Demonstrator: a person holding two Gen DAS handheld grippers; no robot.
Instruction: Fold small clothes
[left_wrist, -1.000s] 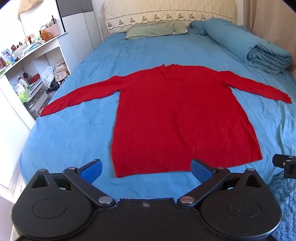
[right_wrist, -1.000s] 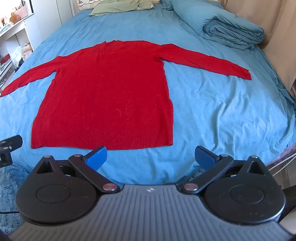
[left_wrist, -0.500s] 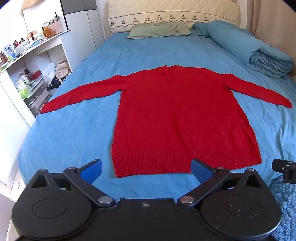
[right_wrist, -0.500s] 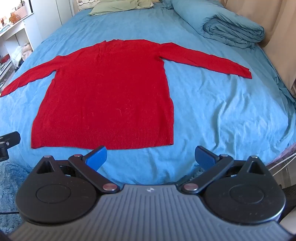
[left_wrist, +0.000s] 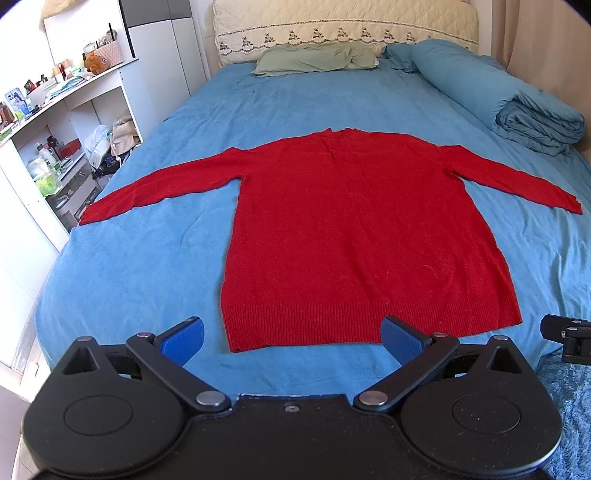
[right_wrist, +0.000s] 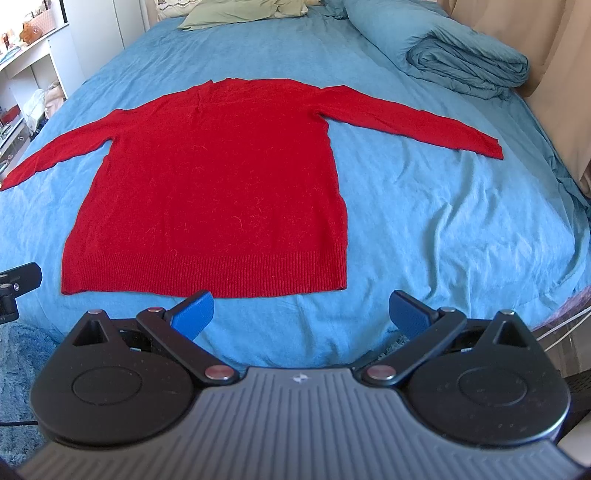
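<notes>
red knit sweater (left_wrist: 365, 236) lies flat on the blue bedsheet (left_wrist: 147, 266), sleeves spread, ribbed hem (right_wrist: 207, 275) nearest. left gripper (left_wrist: 291, 338) and right gripper (right_wrist: 301, 312) hover short of the hem, jaws wide, holding nothing. likely best start: pinch a sleeve cuff, lift low, and lay it across the body without dragging the knit.

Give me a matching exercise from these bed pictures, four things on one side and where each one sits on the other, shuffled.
Things:
1. red sweater
2. green pillow
3. rolled blue duvet
4. white shelf unit

Places:
A. beside the bed, on its left
B. spread flat in the middle of the bed
C. along the bed's right side
D. at the headboard end

Pairs: 1-B, 2-D, 3-C, 4-A
</notes>
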